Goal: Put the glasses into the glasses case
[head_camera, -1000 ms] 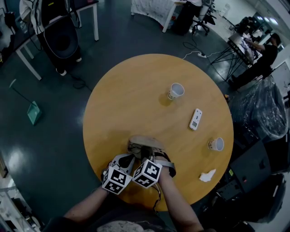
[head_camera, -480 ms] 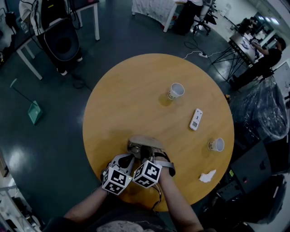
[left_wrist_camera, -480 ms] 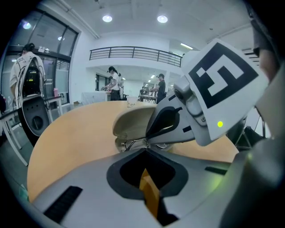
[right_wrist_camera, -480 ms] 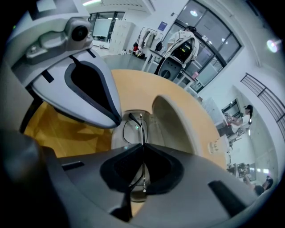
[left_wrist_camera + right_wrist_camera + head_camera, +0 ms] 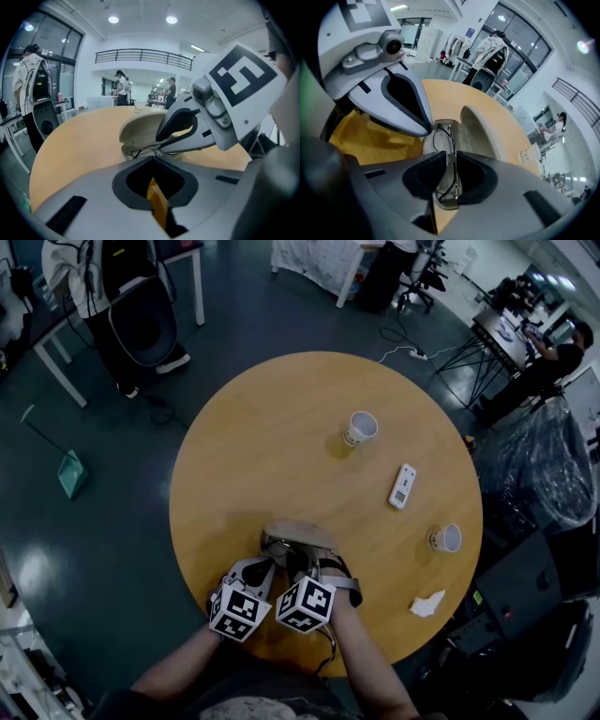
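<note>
Right tool (image 5: 451, 158) pinches the thin black wire-framed glasses (image 5: 452, 139) over the open beige oval glasses case (image 5: 295, 536) on the round wooden surface (image 5: 281, 427) — left tool (image 5: 152, 158) closed, empty, beside the case.

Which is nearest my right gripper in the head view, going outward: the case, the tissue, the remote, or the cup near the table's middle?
1. The case, right at the right gripper, by the near edge.
2. The tissue, off to its right at the rim, and the remote, ahead and right: too close to call.
3. The cup, farthest, beyond the remote.
</note>
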{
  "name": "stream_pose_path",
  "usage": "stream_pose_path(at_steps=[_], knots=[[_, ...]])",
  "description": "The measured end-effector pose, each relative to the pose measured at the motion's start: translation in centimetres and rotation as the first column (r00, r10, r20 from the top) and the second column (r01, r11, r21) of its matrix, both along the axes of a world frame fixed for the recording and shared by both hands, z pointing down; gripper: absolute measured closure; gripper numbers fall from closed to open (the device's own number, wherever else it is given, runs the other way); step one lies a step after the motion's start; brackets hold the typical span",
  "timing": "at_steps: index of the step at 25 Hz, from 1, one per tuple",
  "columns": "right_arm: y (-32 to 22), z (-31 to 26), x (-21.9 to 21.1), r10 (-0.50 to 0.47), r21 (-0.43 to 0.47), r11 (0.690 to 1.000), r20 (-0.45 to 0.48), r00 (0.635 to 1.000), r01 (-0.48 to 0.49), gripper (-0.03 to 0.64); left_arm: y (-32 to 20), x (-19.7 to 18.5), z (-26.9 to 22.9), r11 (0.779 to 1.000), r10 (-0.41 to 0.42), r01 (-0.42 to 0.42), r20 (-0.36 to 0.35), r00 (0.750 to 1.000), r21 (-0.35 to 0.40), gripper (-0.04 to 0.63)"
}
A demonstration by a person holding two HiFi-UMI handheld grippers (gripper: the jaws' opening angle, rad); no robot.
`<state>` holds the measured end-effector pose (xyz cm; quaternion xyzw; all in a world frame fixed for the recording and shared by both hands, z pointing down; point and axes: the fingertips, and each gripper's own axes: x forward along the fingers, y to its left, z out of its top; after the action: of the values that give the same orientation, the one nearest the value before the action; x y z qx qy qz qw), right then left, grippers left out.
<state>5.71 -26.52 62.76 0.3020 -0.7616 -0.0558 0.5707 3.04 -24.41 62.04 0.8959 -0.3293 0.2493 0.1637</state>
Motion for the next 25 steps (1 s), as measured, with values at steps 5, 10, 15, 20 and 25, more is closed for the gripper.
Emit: stream_pose_path(at_steps=[5, 10, 15, 20, 25], knots=[[0.8, -1.3, -0.4, 0.001, 0.03, 1.0, 0.02, 1.0, -0.002, 0.563, 0.0, -0.1, 0.1, 1.0, -0.011, 0.011, -0.001, 1.0, -0.005, 0.589], [2.7, -2.4, -0.3, 0.025, 0.019, 0.999, 0.066, 0.998, -0.027, 0.563, 0.0, -0.1, 0.2, 0.999, -0.028, 0.028, 0.008, 1.0, -0.014, 0.589], [4.5, -4.3, 1.1, 0.078, 0.027, 0.996, 0.149, 0.986, -0.083, 0.563, 0.4, -0.7, -0.2, 0.998, -0.065, 0.065, 0.023, 0.998, -0.001, 0.589], [6.3, -6.8, 3.4, 0.16, 0.069, 0.981, 0.218, 0.963, -0.179, 0.576, 1.3, -1.7, -2.9, 0.99, -0.135, 0.136, -0.021, 0.991, 0.034, 0.589], [8.7, -9.8, 4.6, 0.168, 0.136, 0.967, 0.302, 0.938, -0.216, 0.619, 3.2, -2.0, -5.9, 0.978, -0.196, 0.201, -0.081, 0.977, 0.057, 0.589]])
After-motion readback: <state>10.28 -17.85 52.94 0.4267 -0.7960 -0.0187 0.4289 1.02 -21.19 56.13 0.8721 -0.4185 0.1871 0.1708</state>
